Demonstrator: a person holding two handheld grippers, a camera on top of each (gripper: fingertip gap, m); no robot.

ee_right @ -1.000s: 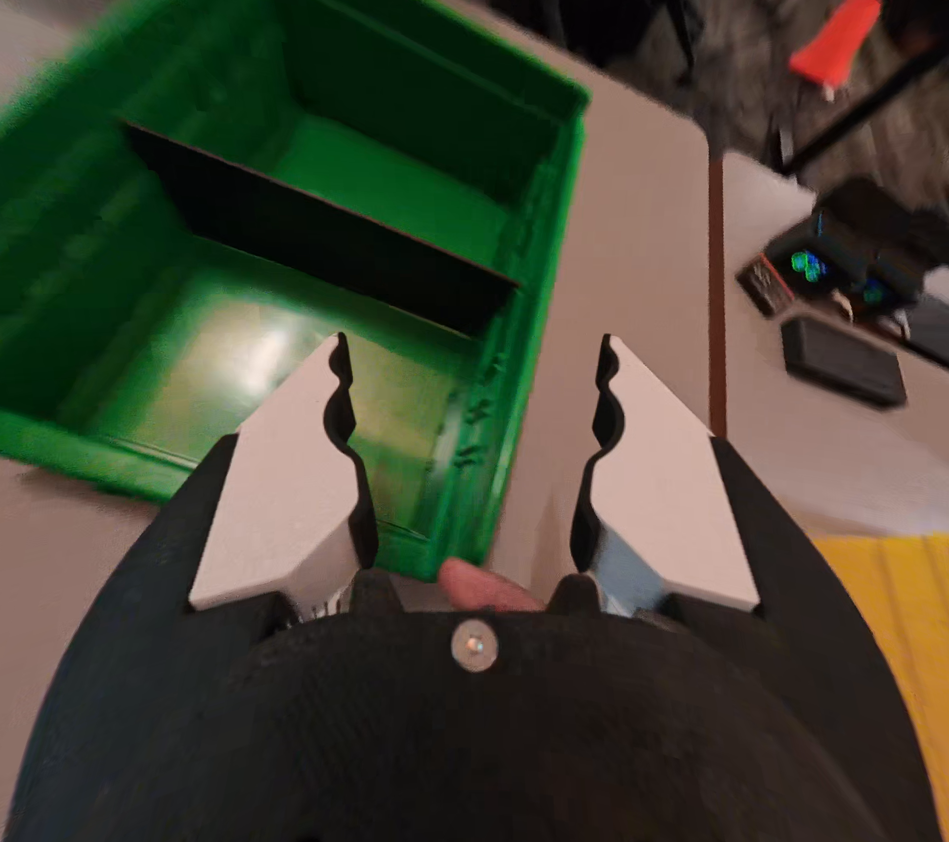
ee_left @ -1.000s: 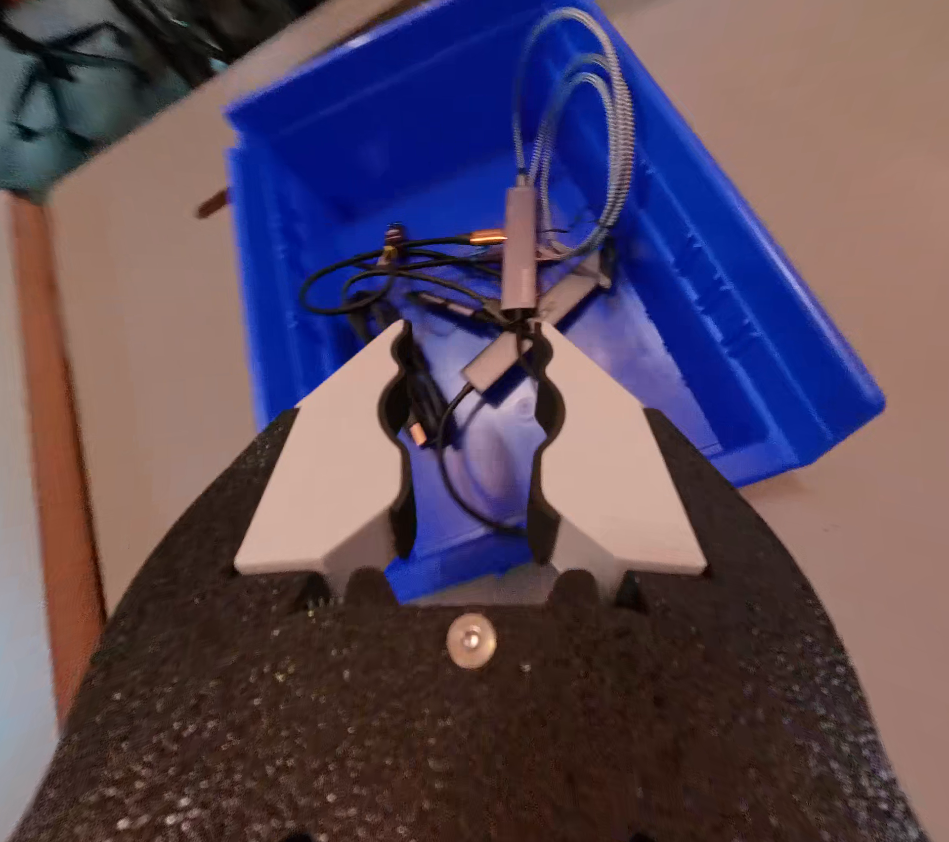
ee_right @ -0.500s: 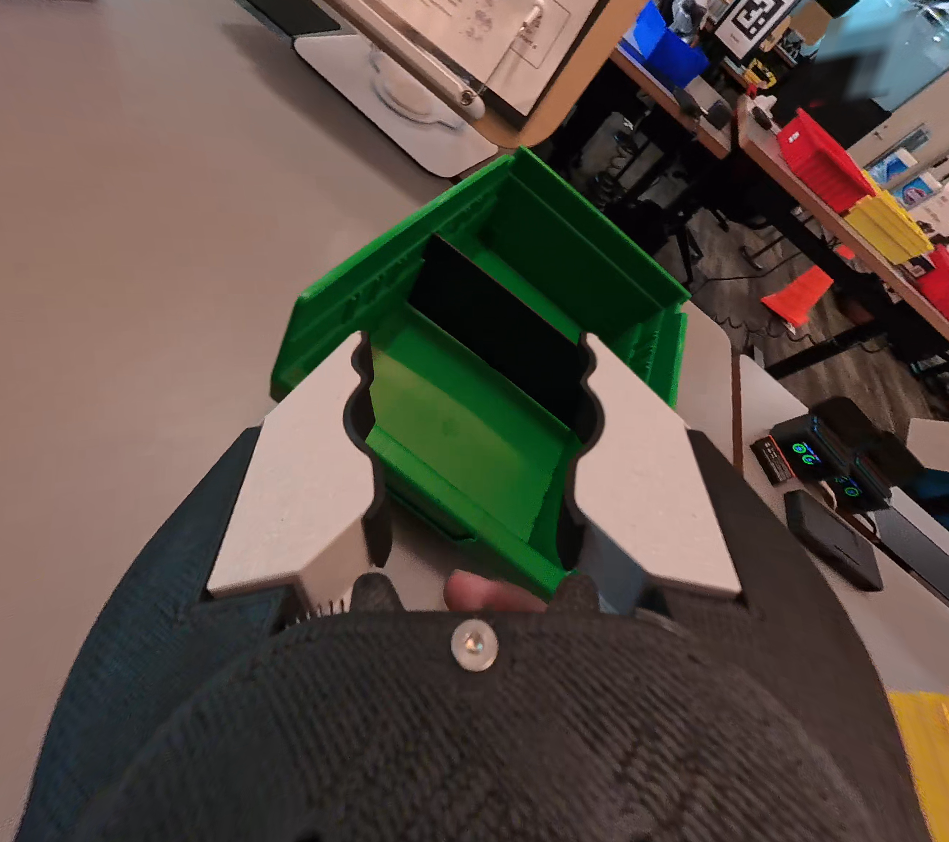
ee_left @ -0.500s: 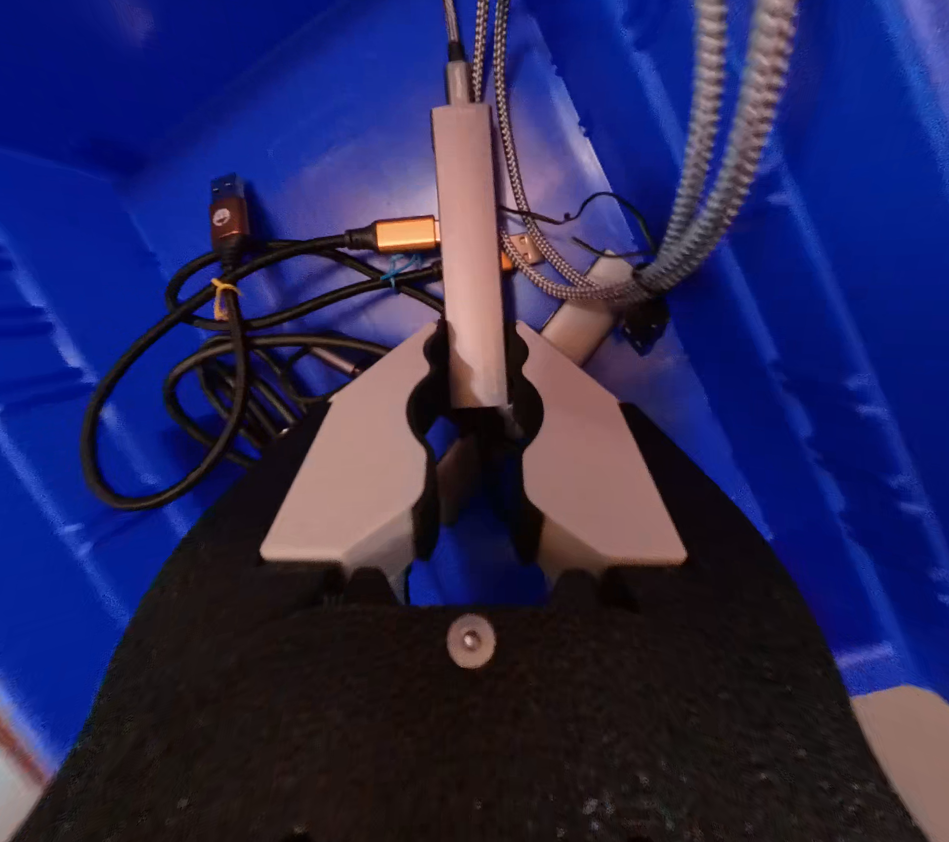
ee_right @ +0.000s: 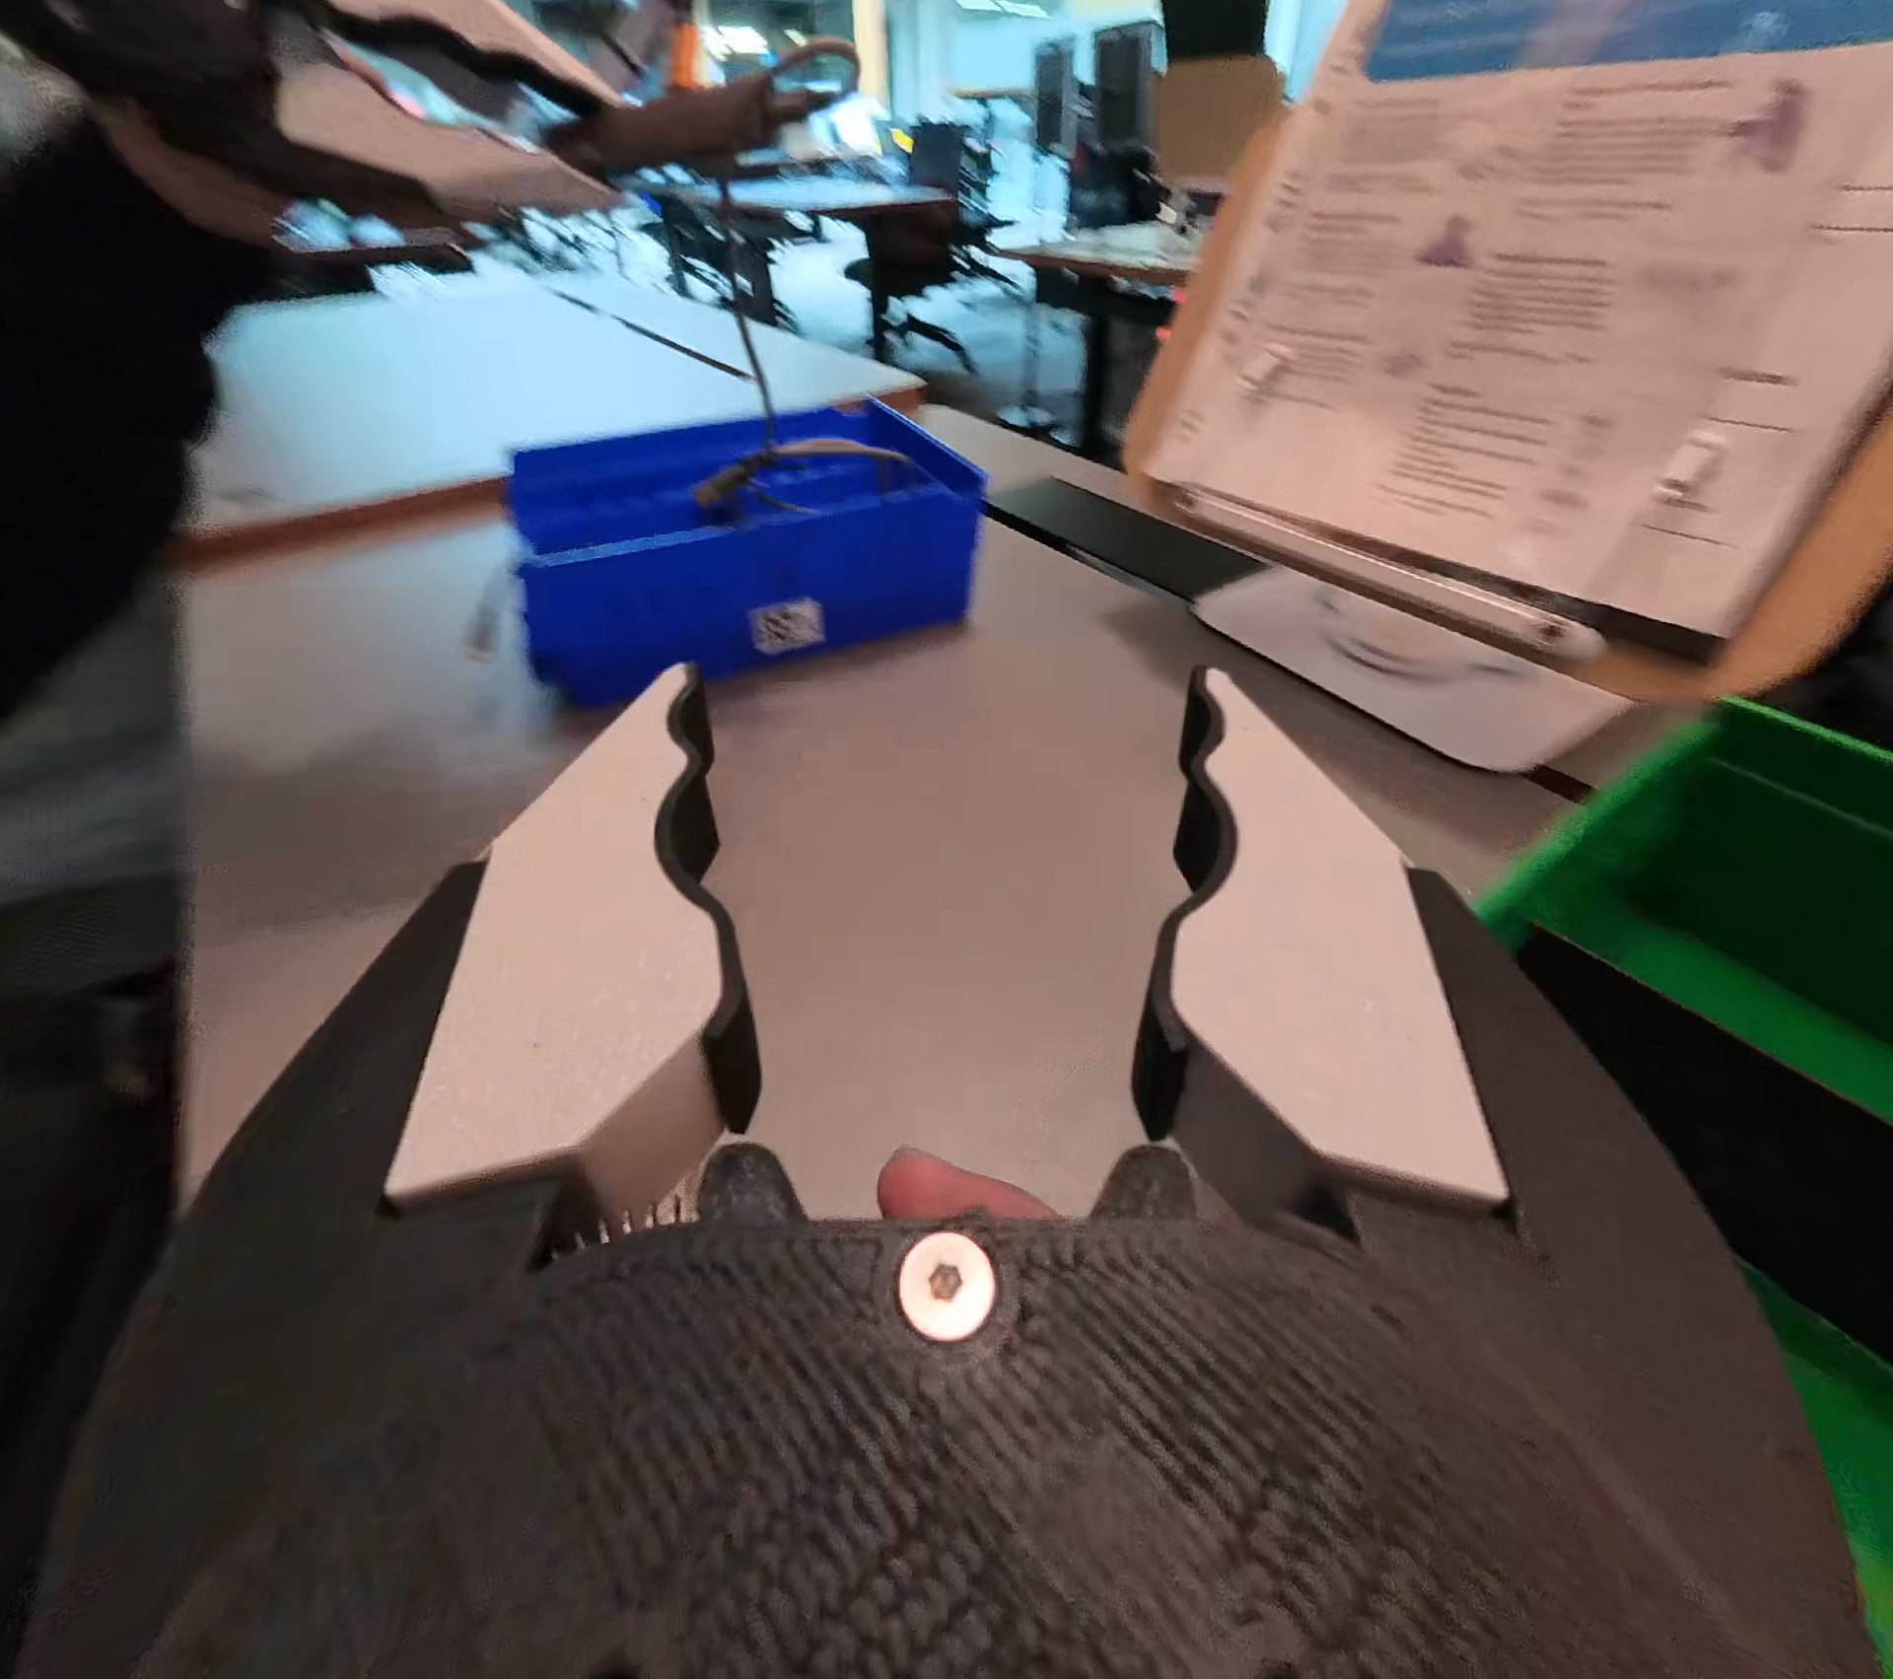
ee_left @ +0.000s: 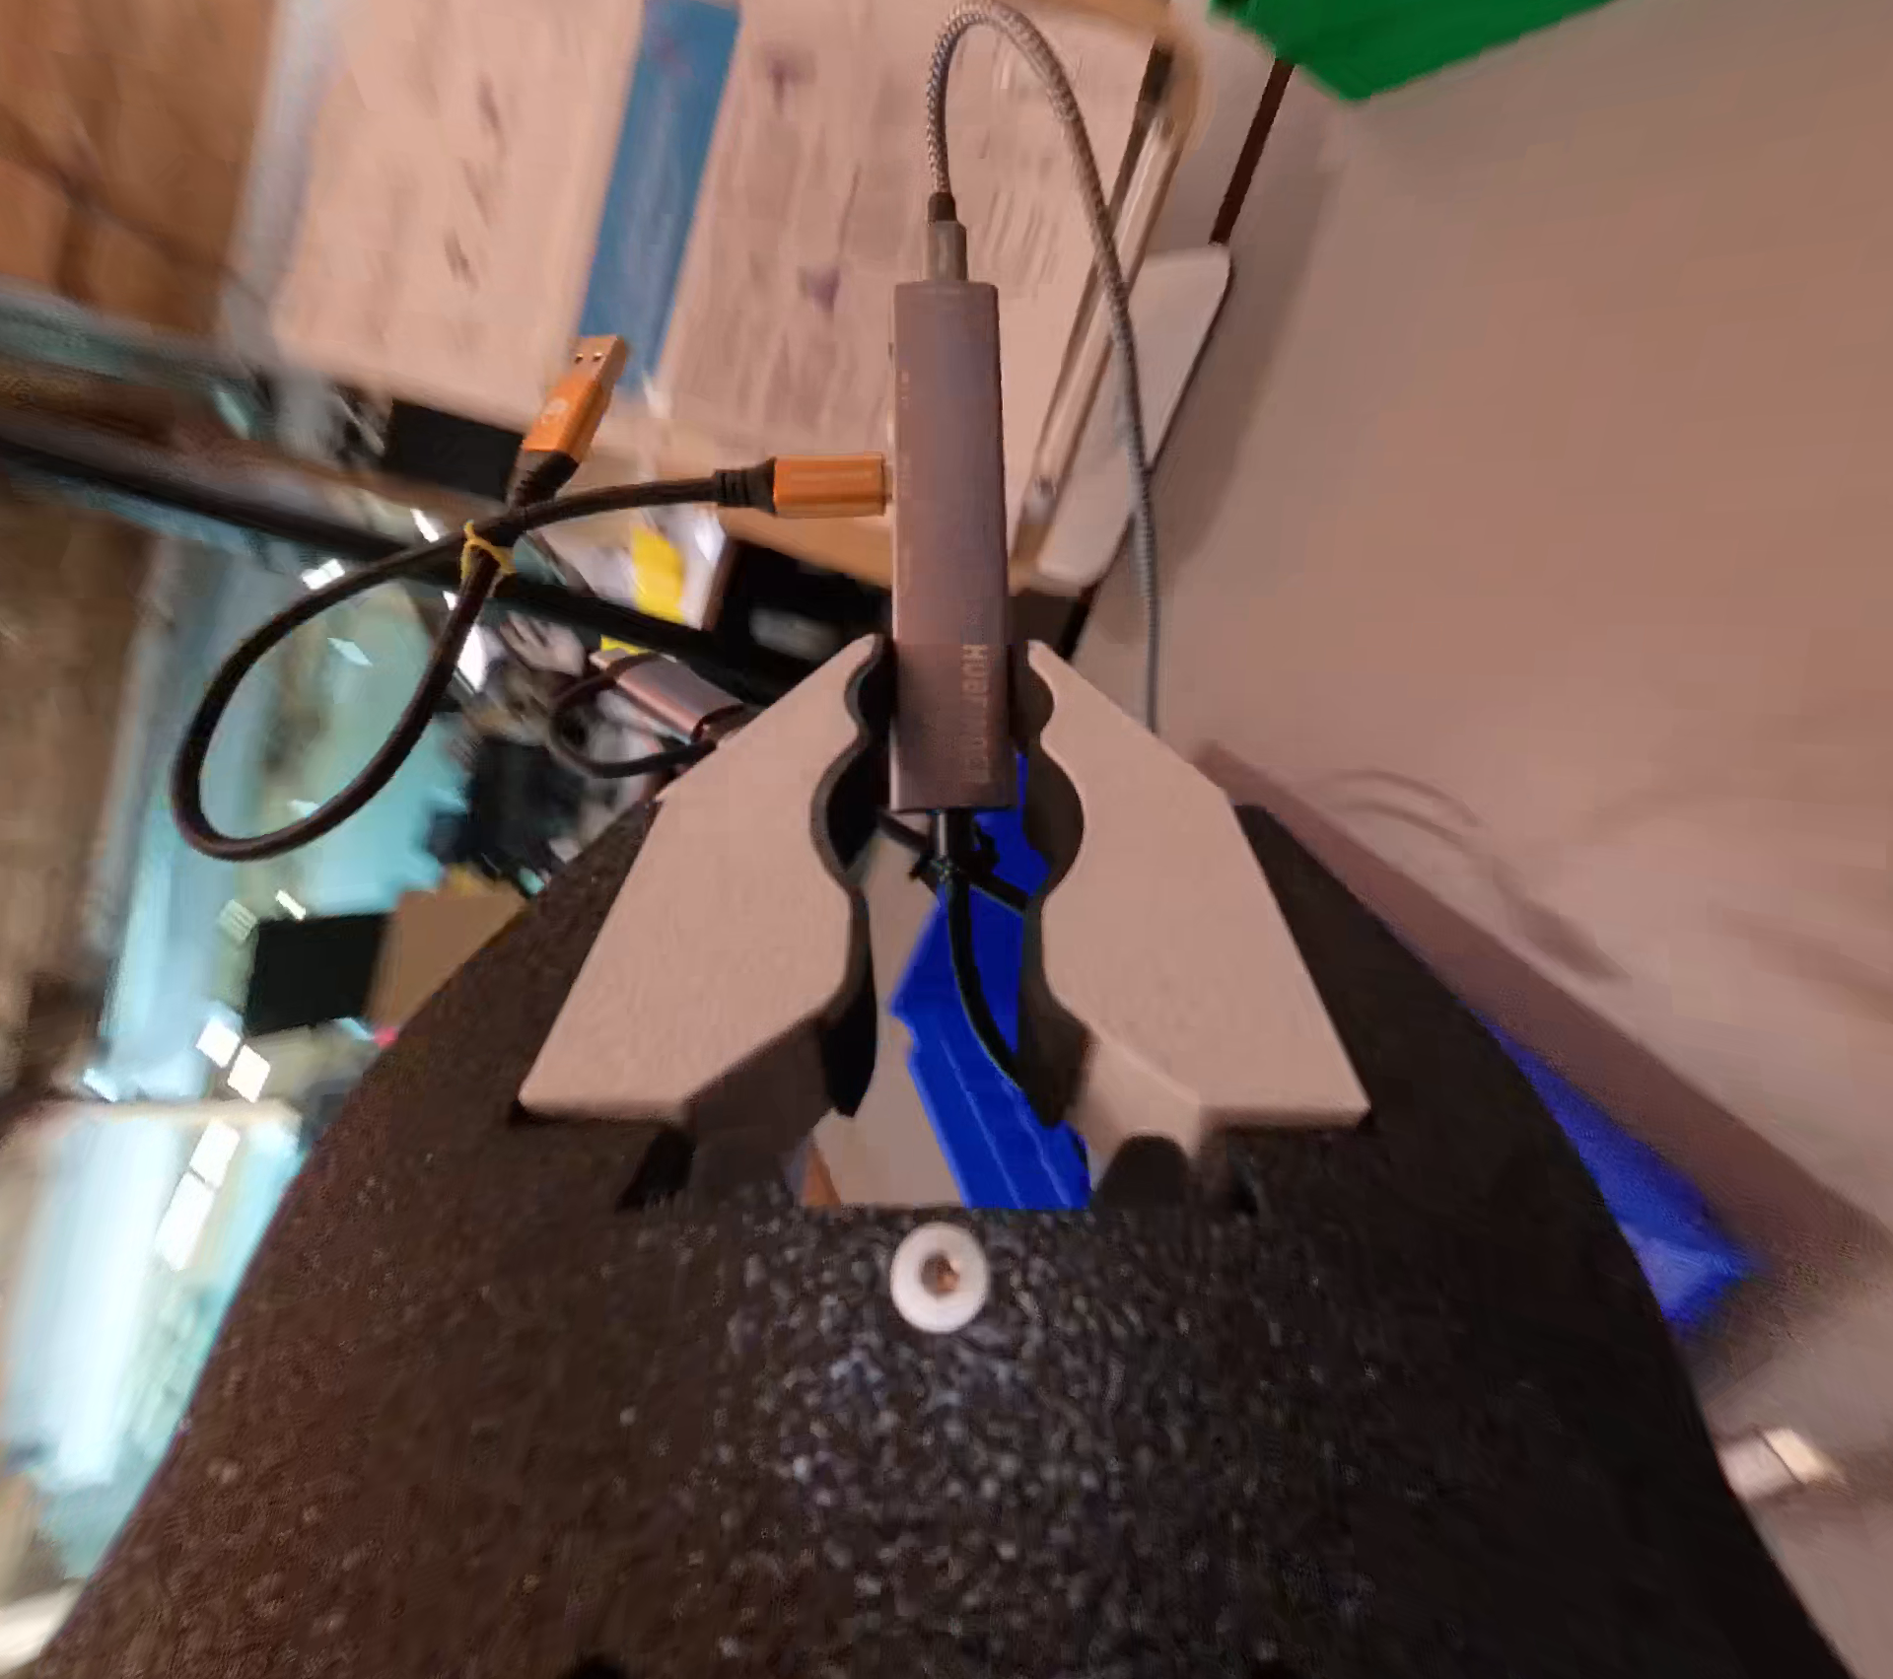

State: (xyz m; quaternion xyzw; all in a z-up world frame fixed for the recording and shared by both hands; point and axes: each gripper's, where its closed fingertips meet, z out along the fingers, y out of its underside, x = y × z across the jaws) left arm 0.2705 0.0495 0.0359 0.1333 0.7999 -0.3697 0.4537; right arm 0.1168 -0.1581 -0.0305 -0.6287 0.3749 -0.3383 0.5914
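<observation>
Grey hub (ee_left: 948, 544) clamped aloft, seemingly; right gripper (ee_right: 942, 708) gaping.

Left gripper (ee_left: 951, 667): black, coarse speckled body, broad and rounded toward the camera. Two pale grey wedge-shaped fingers (ee_left: 717, 913), inner edges wavy and lined in black. One silver screw (ee_left: 938, 1275) sat centred below the jaws.

Right gripper (ee_right: 944, 687): same build, black body with ribbed printed texture, pale grey fingers (ee_right: 574, 944), scalloped black inner edges, silver hex screw (ee_right: 947, 1292) at centre.
</observation>
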